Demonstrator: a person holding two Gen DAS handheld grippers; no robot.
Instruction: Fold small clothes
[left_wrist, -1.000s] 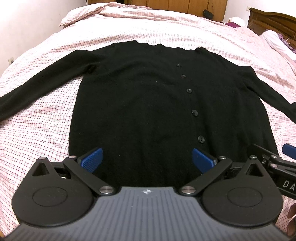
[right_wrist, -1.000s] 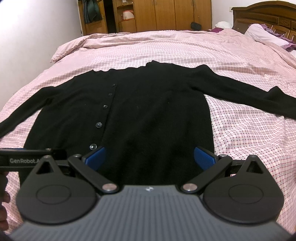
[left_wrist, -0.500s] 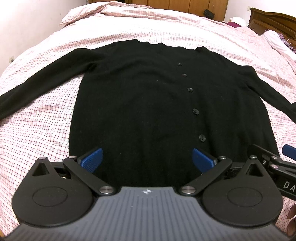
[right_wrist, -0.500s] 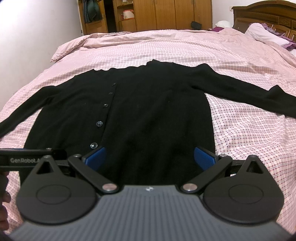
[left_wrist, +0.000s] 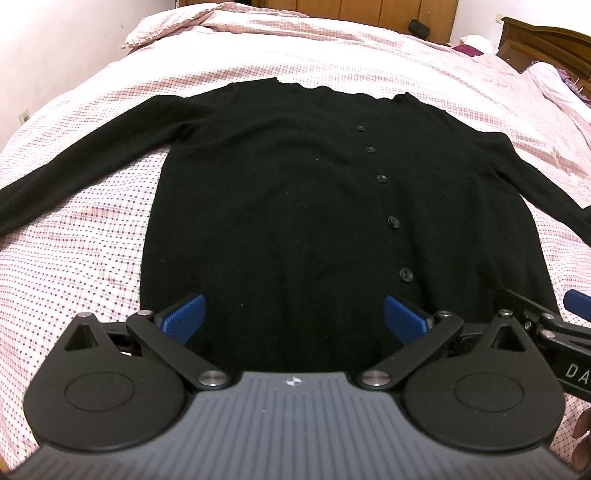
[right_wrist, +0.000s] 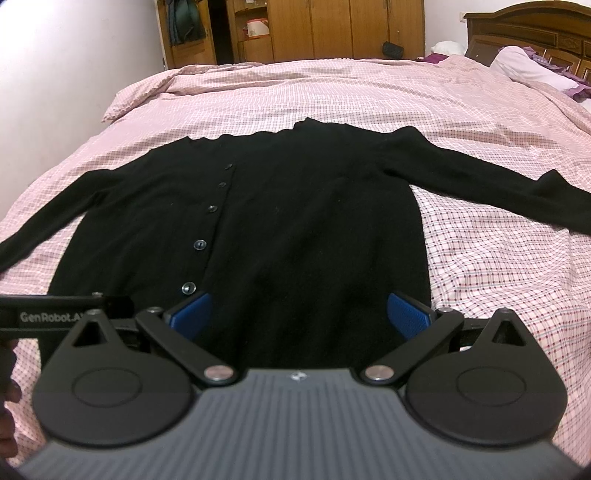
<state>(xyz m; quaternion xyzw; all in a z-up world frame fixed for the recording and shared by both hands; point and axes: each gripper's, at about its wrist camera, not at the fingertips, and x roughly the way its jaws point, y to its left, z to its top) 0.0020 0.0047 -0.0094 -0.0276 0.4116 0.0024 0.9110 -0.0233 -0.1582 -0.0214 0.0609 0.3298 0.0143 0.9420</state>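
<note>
A black buttoned cardigan lies flat and front up on the pink checked bedspread, both sleeves spread out sideways. My left gripper hovers open over the hem, left of the button row. In the right wrist view the same cardigan fills the middle, and my right gripper stands open over the hem, right of the buttons. Neither holds any cloth. The two grippers sit side by side; each shows at the edge of the other's view.
The bedspread stretches far on all sides of the cardigan. A wooden headboard and pillows are at the far right, wardrobes at the back, a white wall on the left.
Both views have pulled back and tilted slightly, so the cardigan sits a touch lower in the frames. The cardigan has not moved and both grippers stay open.
</note>
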